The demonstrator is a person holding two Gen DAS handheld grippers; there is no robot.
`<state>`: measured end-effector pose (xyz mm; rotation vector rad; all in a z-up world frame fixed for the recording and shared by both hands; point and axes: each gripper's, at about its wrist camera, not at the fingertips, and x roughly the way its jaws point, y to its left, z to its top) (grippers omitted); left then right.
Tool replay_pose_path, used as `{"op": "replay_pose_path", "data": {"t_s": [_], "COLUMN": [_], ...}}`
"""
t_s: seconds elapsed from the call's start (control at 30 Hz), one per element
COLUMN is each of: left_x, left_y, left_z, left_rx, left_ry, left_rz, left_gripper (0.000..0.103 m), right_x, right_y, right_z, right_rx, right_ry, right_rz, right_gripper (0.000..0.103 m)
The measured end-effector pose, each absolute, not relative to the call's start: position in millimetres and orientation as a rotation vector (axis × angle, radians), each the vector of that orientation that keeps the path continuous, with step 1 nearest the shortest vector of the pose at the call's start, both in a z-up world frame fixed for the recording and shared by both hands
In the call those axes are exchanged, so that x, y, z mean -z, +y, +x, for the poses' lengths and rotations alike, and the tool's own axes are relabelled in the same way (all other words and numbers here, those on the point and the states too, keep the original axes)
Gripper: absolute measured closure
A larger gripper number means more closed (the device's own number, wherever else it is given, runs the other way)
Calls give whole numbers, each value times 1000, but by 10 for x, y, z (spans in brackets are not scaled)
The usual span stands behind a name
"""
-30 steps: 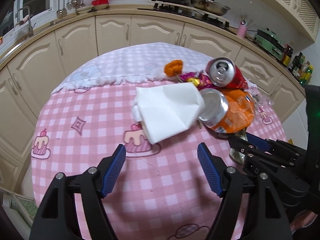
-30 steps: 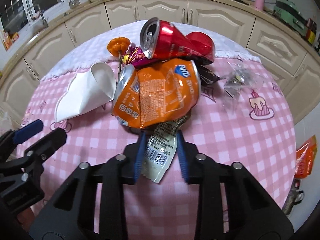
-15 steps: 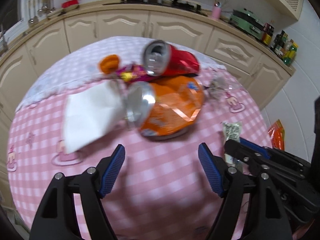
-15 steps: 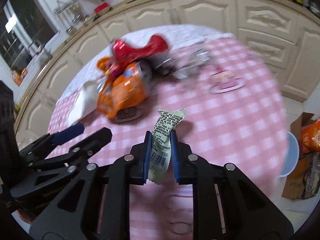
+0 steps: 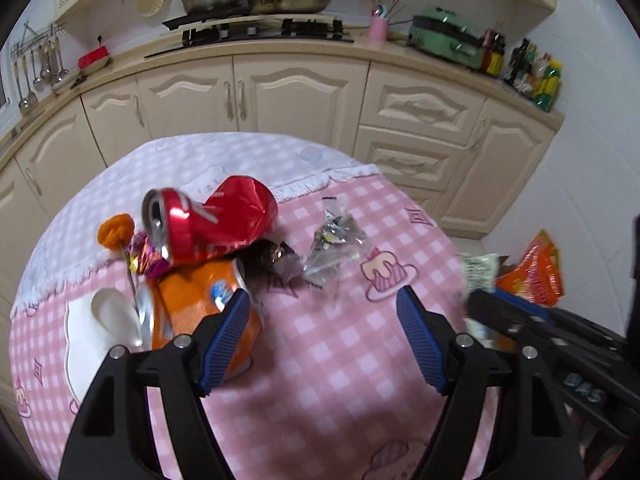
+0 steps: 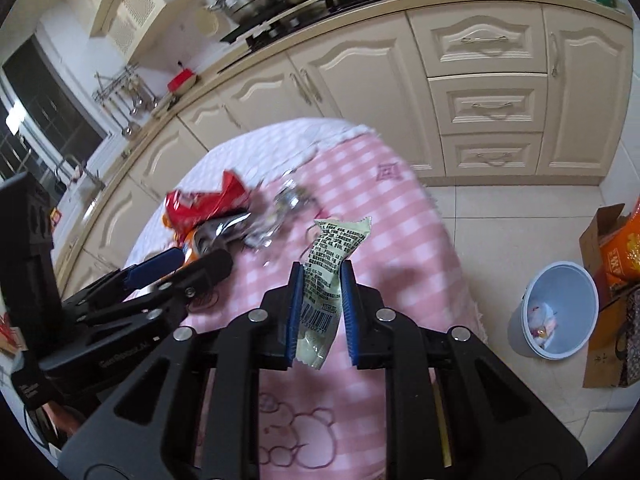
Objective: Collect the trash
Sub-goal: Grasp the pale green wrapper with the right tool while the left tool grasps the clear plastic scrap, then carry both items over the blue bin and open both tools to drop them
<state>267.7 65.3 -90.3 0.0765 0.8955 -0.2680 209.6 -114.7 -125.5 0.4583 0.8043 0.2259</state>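
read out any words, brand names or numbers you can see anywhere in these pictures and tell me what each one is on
Nothing reads cleanly.
Pale green wrapper held by the right hand-held gripper: dense print and a barcode with digits, too small to read.
Orange can: blue logo, mostly hidden, unreadable.
Red can: white lettering, blurred.
Left hand-held gripper: the embossed name on its body, seen from the right wrist camera, is too faint.
Orange bag on the floor: yellow characters, blurred.

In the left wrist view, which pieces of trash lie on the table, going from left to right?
White tissue → orange flower → red can → clear wrapper.
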Motion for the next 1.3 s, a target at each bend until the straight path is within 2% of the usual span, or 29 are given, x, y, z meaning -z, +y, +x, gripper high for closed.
{"op": "replay_pose_path", "data": {"t_s": [0.17,0.2,0.23,0.27,0.33,0.7,1.3], "left_x": [954,984,1015,1060,1154,904,678], "left_y": [583,586,572,557,571,681,654], "left_z": [2880,2904,2919,2939,2973,2776,2381], "left_rx": [302,302,302,303,286,310,370], "left_ry": [865,863,872,892,931,805,709], "left_rz": [13,4,11,25,25,5,48], "left_gripper": [31,39,63,82,99,102,102], "right_x": [1311,1330,1351,1356,1371,1241,1137], "right_y": [-1295,-1309,-1322,-1336,-1355,-1283,-1327], "right_z": [2163,2175,2187,2197,2205,2056,1812], "right_rx": [-226,-224,-221,-218,-212,-205,-184], "right_ry": [806,812,818,823,828,800,773], "right_rz": [492,493,494,496,508,488,483], "right_gripper": [84,84,84,84,84,84,84]}}
